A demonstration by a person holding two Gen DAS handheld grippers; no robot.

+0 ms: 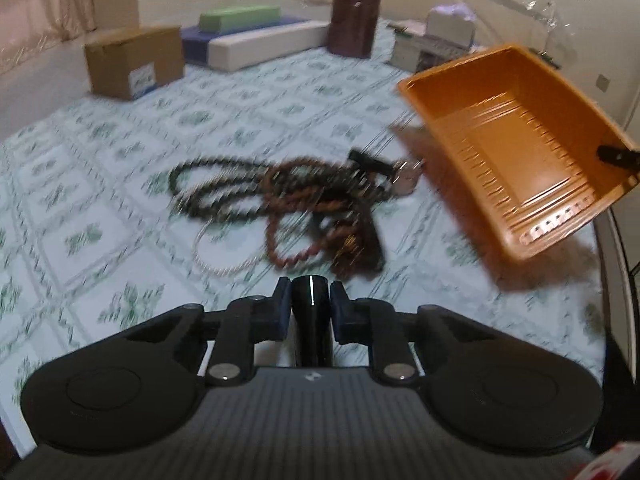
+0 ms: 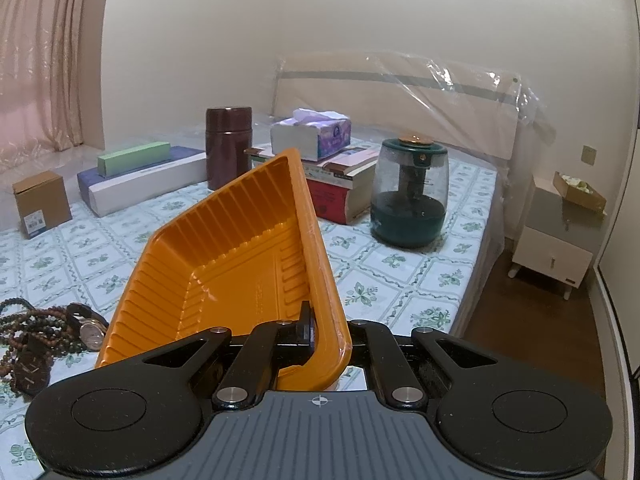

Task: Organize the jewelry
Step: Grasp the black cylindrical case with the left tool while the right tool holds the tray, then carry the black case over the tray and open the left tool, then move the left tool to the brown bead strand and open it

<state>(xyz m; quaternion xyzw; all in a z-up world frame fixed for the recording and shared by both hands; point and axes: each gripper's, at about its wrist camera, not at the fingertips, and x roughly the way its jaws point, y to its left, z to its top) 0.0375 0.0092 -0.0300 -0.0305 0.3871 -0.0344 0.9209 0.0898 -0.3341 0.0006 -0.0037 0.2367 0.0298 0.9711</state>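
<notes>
— What is seen held by the right tool (image 2: 316, 332)?

— An orange plastic tray (image 2: 224, 264) is clamped at its rim between the two fingers. The tray is lifted clear of the bed (image 2: 384, 280) and tilted, its ribbed inside turned toward the jewelry. From the left wrist view the same tray (image 1: 516, 148) is seen raised to the right of the jewelry pile, with a shadow cast on the bedspread below it.

— And the left tool (image 1: 310, 304)?

— It is closed on a glossy black cylindrical object (image 1: 311, 316), which stands upright between the pads. What that object is cannot be told. It is held just on the near side of the pile.

— Where is the jewelry found?

— A tangle of bead strands (image 1: 280, 196) lies on the green-patterned bedspread (image 1: 120, 184): a dark strand (image 1: 192, 184) on the left side of the pile, reddish-brown beads (image 1: 296, 256) on its near side, and a pale pearl-like strand (image 1: 216, 264) at its near left. A wristwatch (image 2: 90, 330) lies at the pile's right edge, just beside the tray's lower corner. The left view is blurred, so finer detail is not made out.

— What else is shown beyond the pile?

— A cardboard box (image 1: 134, 62), a green box (image 1: 240, 16) stacked on longer white and blue boxes, and a dark brown flask (image 2: 229, 146) are seen behind it. Further right of the flask, a tissue box (image 2: 312, 134) rests on stacked books (image 2: 340, 188), beside a dark green glass jar (image 2: 410, 192).
</notes>
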